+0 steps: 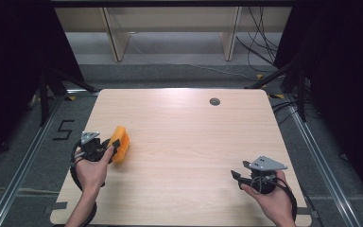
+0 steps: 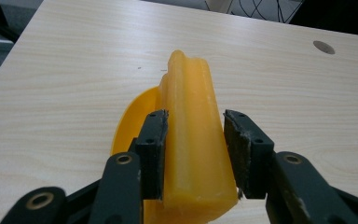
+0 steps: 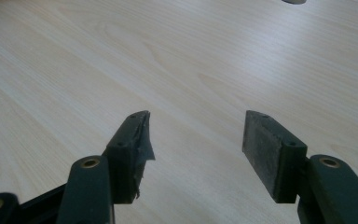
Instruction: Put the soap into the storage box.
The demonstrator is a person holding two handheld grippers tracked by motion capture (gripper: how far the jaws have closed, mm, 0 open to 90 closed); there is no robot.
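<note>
Orange plastic fills the gap of the left gripper (image 2: 193, 154) — an orange scoop-like piece (image 2: 191, 140) stands on edge between its two black jaws, its ridged handle running straight ahead of the gripper and its curved bowl bulging out past the left jaw. Both jaws press against the handle's sides, clamped on it, low over the pale wooden bench (image 1: 184, 142). From above, the piece (image 1: 119, 143) juts just ahead of that gripper (image 1: 111, 146). Well apart — at the bench's near right — the right gripper (image 3: 196, 140) hangs with jaws spread wide over bare wood.
</note>
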